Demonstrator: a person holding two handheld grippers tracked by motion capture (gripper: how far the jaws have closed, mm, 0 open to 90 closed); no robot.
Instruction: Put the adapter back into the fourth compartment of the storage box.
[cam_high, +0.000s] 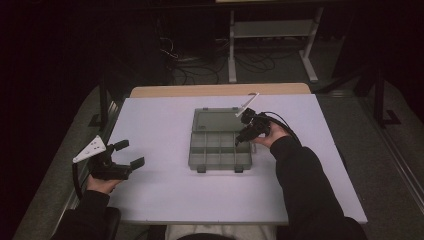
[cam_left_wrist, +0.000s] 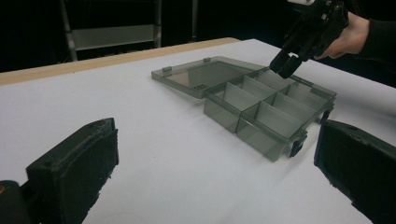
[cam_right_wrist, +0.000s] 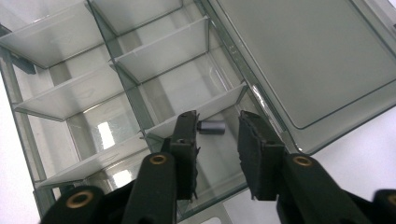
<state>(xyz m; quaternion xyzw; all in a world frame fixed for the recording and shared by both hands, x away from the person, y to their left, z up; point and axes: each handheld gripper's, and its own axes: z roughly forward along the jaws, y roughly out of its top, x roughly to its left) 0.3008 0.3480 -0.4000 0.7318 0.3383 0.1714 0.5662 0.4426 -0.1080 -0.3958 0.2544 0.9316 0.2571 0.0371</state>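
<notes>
Right gripper (cam_right_wrist: 217, 135) slightly parted over compartment box (cam_high: 220, 159), clear of small metal cylinder (cam_right_wrist: 211, 127) lying in corner compartment by hinged lid (cam_right_wrist: 308, 56). Left gripper (cam_high: 129, 154) wide apart, idle. Risk: cylinder rolling against divider, regrasp fouled.

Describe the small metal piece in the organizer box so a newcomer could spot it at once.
On the white table lies an open grey compartment box. Under the right tool, in the corner compartment beside the hinged lid, lies a small grey metal cylinder on its side. The other compartments look empty.

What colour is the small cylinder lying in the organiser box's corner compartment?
Silvery grey, metallic; the small cylinder shows best in the right gripper view.
</notes>
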